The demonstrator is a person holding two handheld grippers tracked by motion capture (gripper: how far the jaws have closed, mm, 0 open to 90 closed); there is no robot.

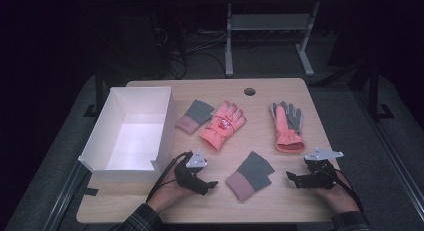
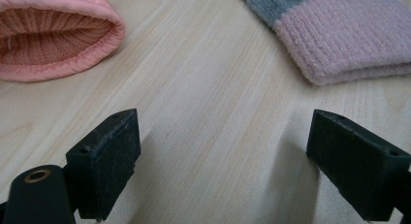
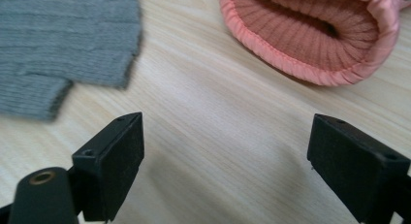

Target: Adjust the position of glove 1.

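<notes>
- White box (image 1: 131,131): stands at the far left of the wooden table (image 1: 260,136), open-topped, just outboard of the left gripper and farther from the person than it.
- Left gripper (image 1: 206,185): rests low on the table with its jaws spread wide and nothing between them; its tips aim right, toward the middle of the near edge. In the left gripper view, bare wood lies between the jaws, the pink cuff of the grey-and-pink knit mitt (image 2: 334,35) sits ahead and to the right, and the mouth of a salmon ski glove (image 2: 53,35) ahead and to the left.
- Grey-and-pink knit mitt (image 1: 250,176): lies flat between the two grippers, its long axis slanting from the pink cuff, low and left, to the grey end, up and right. The cuff is the end nearer the left jaws, so that hand looks better placed to take it.
- Right gripper (image 1: 291,177): also gaping and empty, tips aimed left at the mitt's grey end (image 3: 63,49), which lies ahead-left of its jaws; a second salmon glove (image 3: 315,35) lies ahead-right.
- A matching knit mitt (image 1: 194,116) lies well beyond the left jaws, beside the box.
</notes>
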